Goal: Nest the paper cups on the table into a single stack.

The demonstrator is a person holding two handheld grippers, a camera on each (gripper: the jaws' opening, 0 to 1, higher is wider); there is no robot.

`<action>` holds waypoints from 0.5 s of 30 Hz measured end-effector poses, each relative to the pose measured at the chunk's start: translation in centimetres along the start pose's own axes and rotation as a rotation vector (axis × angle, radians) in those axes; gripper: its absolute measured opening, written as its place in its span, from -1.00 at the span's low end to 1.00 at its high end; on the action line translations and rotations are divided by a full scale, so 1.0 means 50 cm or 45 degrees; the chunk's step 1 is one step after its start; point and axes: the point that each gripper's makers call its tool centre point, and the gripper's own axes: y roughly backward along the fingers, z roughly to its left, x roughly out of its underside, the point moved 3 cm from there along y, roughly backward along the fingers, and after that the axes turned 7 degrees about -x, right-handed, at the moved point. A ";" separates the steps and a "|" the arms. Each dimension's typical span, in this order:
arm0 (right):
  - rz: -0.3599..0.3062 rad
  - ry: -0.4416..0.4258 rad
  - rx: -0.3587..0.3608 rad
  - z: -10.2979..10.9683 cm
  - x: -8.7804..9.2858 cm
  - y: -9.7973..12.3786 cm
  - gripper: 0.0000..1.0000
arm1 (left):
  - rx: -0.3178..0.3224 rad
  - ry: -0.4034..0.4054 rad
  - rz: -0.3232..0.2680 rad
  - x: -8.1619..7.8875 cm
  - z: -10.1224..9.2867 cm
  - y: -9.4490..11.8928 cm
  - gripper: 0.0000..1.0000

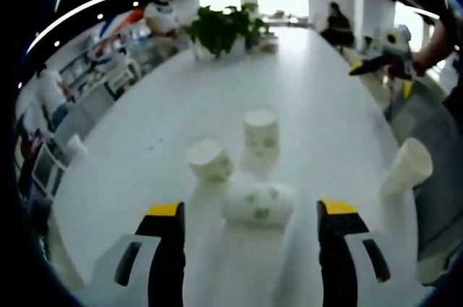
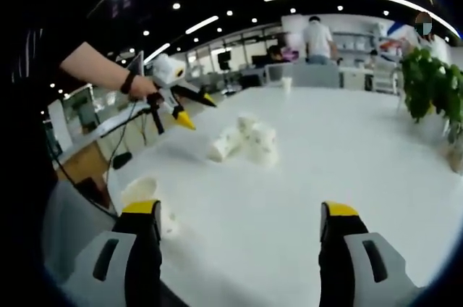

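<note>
Facing the cluster: left hand-held gripper (image 1: 249, 221) spread wide, grasping nothing, a tipped paper cup (image 1: 259, 202) lying crosswise just ahead between its jaws on the counter (image 1: 311, 97). Two more cups stand just behind. Right hand-held gripper (image 2: 239, 221) also released, cluster well apart. Left is nearer.

White paper cups (image 1: 260, 202) with green print; white table (image 1: 318, 97).

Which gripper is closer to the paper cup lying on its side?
Left. The left gripper has the tipped-over cup right ahead, between its open jaws. The right gripper is farther back, across bare table from the cups.
</note>
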 end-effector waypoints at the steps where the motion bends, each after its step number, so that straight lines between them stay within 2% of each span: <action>1: -0.001 0.000 0.001 -0.002 0.000 0.000 0.78 | -0.001 -0.005 0.002 0.000 0.002 -0.002 0.46; 6: 0.002 0.001 0.008 -0.008 -0.002 0.000 0.78 | 0.008 -0.022 0.012 -0.012 -0.001 -0.007 0.46; 15: 0.011 -0.003 0.000 -0.006 0.002 -0.006 0.78 | 0.031 -0.024 0.043 -0.006 0.006 -0.019 0.46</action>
